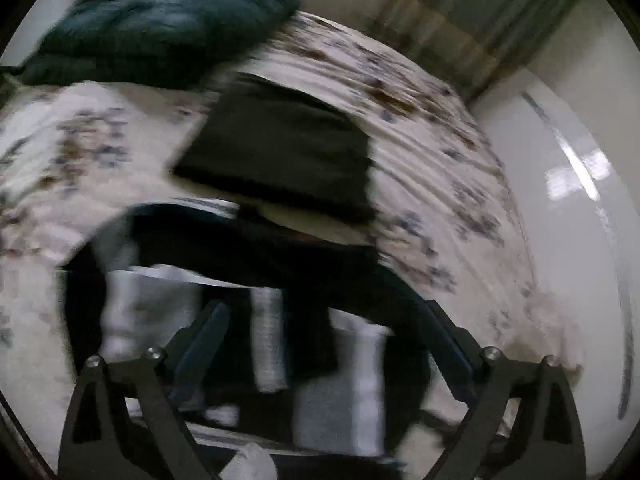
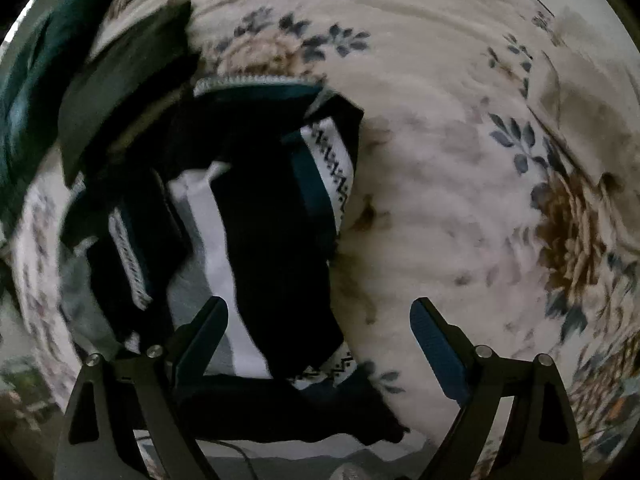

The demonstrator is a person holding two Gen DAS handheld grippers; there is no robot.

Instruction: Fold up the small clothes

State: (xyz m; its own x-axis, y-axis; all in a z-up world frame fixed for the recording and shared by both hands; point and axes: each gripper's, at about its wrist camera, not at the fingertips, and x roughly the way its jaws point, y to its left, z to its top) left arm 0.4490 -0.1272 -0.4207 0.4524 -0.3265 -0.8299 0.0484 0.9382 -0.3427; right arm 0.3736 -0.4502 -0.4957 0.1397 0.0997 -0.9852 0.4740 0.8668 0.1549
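both tongs – left [image 1: 320,344], right [image 2: 320,336] – spread, empty, above the garment [image 2: 264,240] on the bed [image 2: 440,200]; folded piece [image 1: 280,148] at 12 o'clock. next, likely, pinch an edge to fold.

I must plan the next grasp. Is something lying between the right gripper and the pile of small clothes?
Nothing visible. The right gripper is open above the pile of small clothes on the floral sheet, and no other thing lies between them.
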